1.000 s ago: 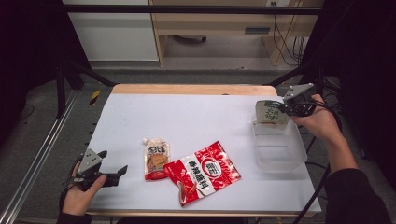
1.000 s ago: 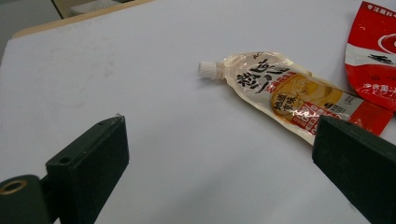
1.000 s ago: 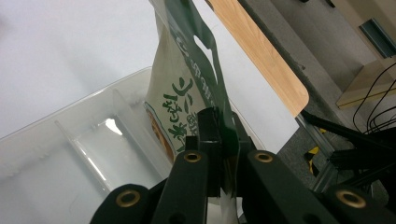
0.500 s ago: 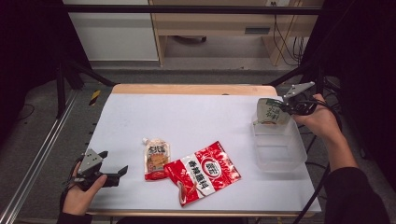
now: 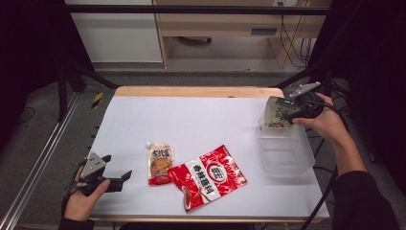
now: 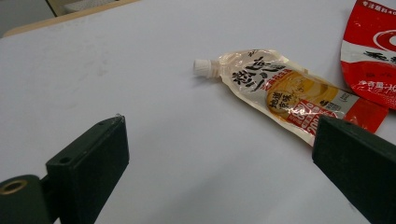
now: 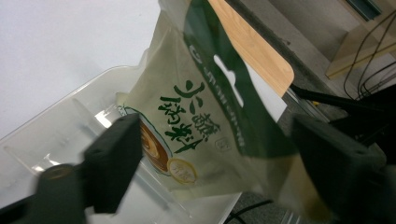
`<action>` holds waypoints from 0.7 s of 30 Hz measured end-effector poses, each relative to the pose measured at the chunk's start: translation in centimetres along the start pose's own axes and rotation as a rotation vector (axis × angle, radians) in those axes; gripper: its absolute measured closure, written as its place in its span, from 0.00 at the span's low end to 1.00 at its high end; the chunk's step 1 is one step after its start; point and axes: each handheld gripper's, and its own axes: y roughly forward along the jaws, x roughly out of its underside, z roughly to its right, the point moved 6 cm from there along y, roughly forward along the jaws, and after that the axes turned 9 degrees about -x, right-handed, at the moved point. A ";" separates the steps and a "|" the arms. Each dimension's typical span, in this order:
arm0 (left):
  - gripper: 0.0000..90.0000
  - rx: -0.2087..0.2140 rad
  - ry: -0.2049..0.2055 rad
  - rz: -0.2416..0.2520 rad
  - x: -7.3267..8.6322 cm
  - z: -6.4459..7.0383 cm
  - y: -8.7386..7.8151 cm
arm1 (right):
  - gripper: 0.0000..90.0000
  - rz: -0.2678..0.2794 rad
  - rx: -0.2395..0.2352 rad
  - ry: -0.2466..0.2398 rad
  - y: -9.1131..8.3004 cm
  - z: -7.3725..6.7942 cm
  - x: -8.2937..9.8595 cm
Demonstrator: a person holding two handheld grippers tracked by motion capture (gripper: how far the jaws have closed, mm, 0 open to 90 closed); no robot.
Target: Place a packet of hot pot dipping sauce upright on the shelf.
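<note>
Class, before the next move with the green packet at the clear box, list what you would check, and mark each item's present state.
1. Green packet at the clear box: ok.
2. Right hand-held gripper gripping the packet: cannot tell; jaws stand apart around it.
3. Left hand-held gripper open, holding nothing: ok.
4. Spout pouch lying flat on the table: ok.
5. Red bag clear of the box: ok.

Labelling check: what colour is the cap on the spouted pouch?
White, on the spouted pouch; clearest in the left gripper view.
</note>
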 end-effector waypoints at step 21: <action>0.04 -0.002 0.034 0.000 -0.1 0.6 0.0 | 0.10 0.115 0.061 -0.017 -4.6 -1.1 -0.6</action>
